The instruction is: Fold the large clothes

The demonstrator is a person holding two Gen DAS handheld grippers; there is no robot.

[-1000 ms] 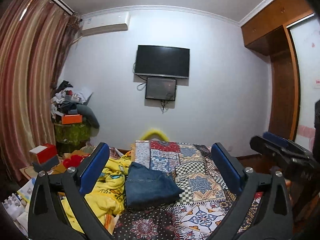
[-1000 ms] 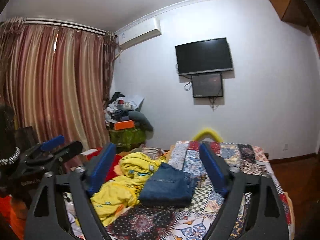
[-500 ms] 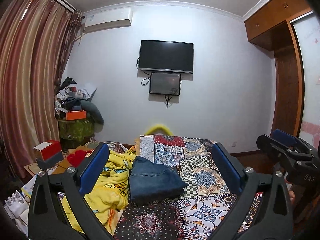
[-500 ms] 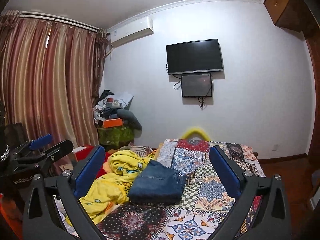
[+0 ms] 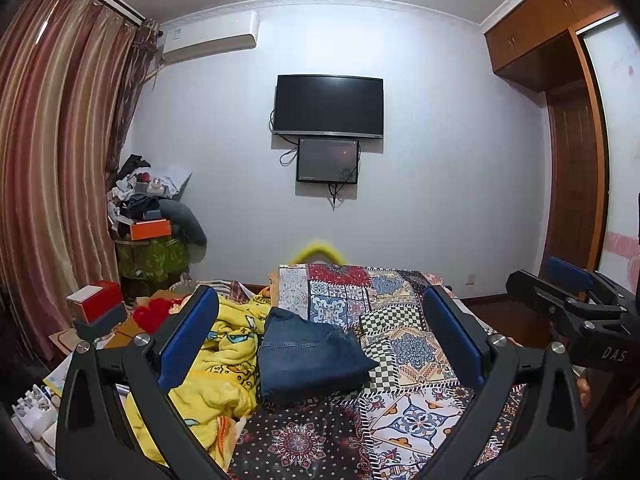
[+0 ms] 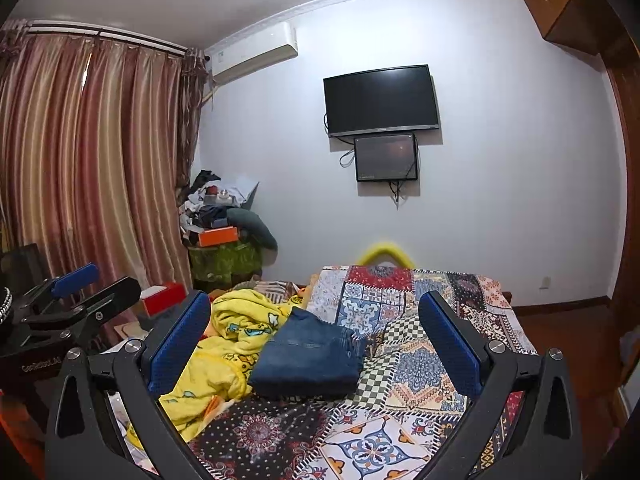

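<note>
- Left gripper (image 5: 320, 336) is wide open, blue pads far apart, nothing between them, held up above the near end of the bed (image 5: 404, 420).
- Right gripper (image 6: 316, 336) is the same: jaws spread wide, empty, raised over the bed and well clear of any cloth.
- Each one shows at the edge of the other's view (the left at the far left of the right wrist view, the right at the far right of the left wrist view), so they are side by side, well apart.
- Jeans (image 5: 308, 356) lie on the patterned cover as a neat, compact rectangle with squared edges; they look fully folded.
- So that piece reads as done, and with both grippers off it I'd call this the gap between garments.
- Just beside the jeans, touching their left edge, sits a rumpled yellow blanket (image 5: 224, 364) with cartoon prints, bunched and unfolded.
- Whether the blanket counts as the next large piece I cannot tell; if it does, it is all still to do: spread, find corners, fold.
- No other loose clothing shows on the cover (the pile in the far corner is too cluttered to sort out).
</note>
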